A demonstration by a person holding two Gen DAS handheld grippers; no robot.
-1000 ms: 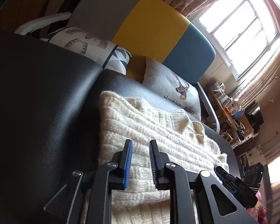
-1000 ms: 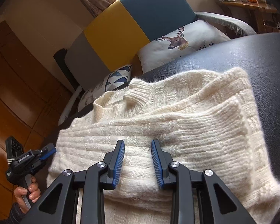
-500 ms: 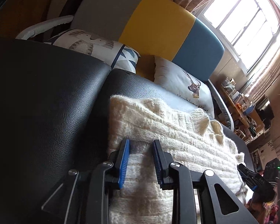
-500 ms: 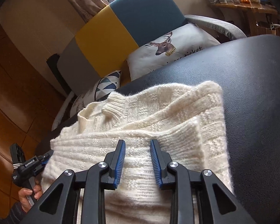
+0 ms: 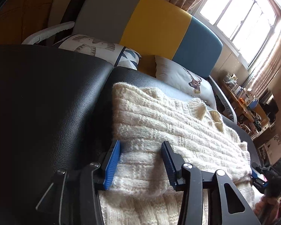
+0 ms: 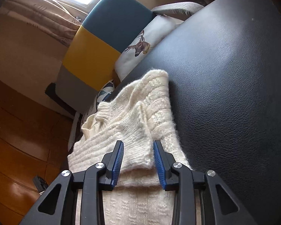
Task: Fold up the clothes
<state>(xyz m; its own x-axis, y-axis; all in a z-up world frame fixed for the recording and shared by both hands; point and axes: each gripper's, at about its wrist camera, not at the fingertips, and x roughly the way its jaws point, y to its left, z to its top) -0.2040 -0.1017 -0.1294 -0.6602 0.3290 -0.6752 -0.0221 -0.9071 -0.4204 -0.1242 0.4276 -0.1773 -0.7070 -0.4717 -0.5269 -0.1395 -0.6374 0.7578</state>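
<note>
Item under task: one cream knit sweater (image 5: pixel 170 123), lying folded on a black leather-look surface (image 5: pixel 46 101). A doubled-over layer sits on top of a lower layer; the ribbed collar (image 5: pixel 196 106) shows toward the far edge. In the right wrist view the sweater (image 6: pixel 138 123) occupies the left part of the black surface (image 6: pixel 234 86), with bare upholstery to its right.

Left gripper (image 5: pixel 141 164): jaws parted widely, blue pads facing each other, with the thick folded edge of the sweater lying between them. The left pad sits at the sweater's outer edge; the right finger rests on the knit. Whether the pads press the fabric cannot be told.

Right gripper (image 6: pixel 138 162): jaws parted to a similar width, straddling the folded corner of the sweater. Knit fills the gap between the pads; firm contact cannot be confirmed.

In the left wrist view the right gripper (image 5: pixel 260 176) appears at the sweater's far side, with part of a hand (image 5: pixel 267 204) below it.

Surroundings: a chair back (image 5: pixel 149 24) in grey, yellow and blue panels; a deer-print cushion (image 5: pixel 187 78); a geometric-print cushion (image 5: pixel 95 46); a bright window (image 5: pixel 239 11) with curtains; wooden flooring (image 6: pixel 18 140)
</note>
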